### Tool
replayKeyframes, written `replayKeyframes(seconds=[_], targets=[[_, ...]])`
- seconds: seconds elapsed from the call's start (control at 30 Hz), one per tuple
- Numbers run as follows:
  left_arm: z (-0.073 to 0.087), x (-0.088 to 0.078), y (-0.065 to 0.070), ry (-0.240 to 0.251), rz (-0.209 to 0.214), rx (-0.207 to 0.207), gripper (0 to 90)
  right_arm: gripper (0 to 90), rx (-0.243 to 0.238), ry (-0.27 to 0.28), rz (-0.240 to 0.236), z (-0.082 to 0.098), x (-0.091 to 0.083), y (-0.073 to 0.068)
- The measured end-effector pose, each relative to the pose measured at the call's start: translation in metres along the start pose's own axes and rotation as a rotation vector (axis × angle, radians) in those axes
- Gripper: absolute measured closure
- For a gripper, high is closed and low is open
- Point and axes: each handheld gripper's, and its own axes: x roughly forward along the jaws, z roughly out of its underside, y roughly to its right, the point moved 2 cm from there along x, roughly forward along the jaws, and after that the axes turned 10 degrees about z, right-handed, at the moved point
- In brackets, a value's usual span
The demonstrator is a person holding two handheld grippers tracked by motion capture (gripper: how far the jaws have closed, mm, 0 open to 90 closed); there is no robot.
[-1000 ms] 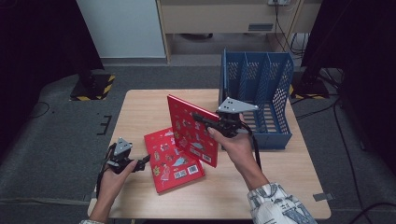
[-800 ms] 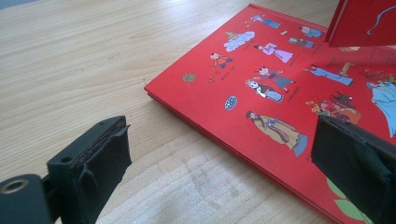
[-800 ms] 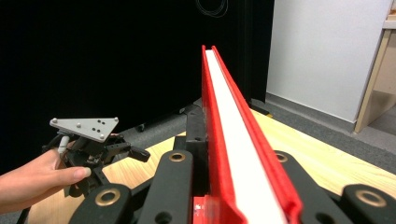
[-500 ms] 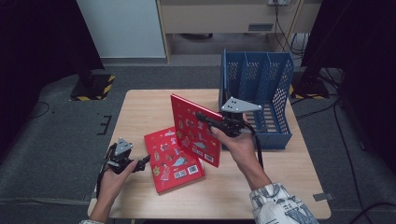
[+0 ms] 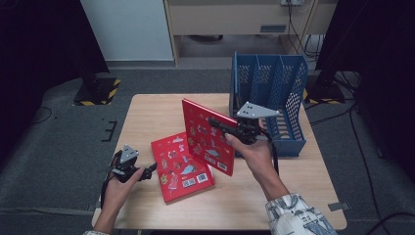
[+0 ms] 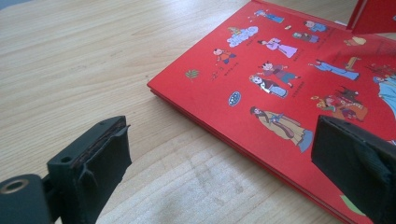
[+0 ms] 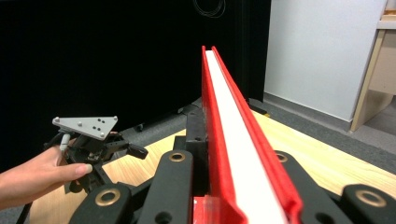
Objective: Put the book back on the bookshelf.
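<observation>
Left tool [image 5: 147,171] low, jaws apart, right tool [image 5: 220,125] raised, jaws clamped, forearm angled inward

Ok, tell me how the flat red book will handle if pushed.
The flat red book looks like a stiff hardcover, so it should probably slide whole across the table. Its glossy cover may slip under the left tool. Lying flat, it is unlikely to tip.

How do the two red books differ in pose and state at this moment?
The lifted red book stands on edge above the table, clamped in the right gripper; the flat red book lies cover-up on the wood. The lifted one is gripped; the flat one is free, with the left gripper open at its near edge. Both share red covers with small cartoon figures.
</observation>
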Motion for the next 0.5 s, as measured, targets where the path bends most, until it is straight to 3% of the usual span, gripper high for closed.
replayKeyframes(seconds=[0.5], targets=[[0.001, 0.001, 0.0, -0.012, -0.006, 0.003, 3.8, 79.9, -0.003, -0.005, 0.017, 0.0, -0.023, 0.007]])
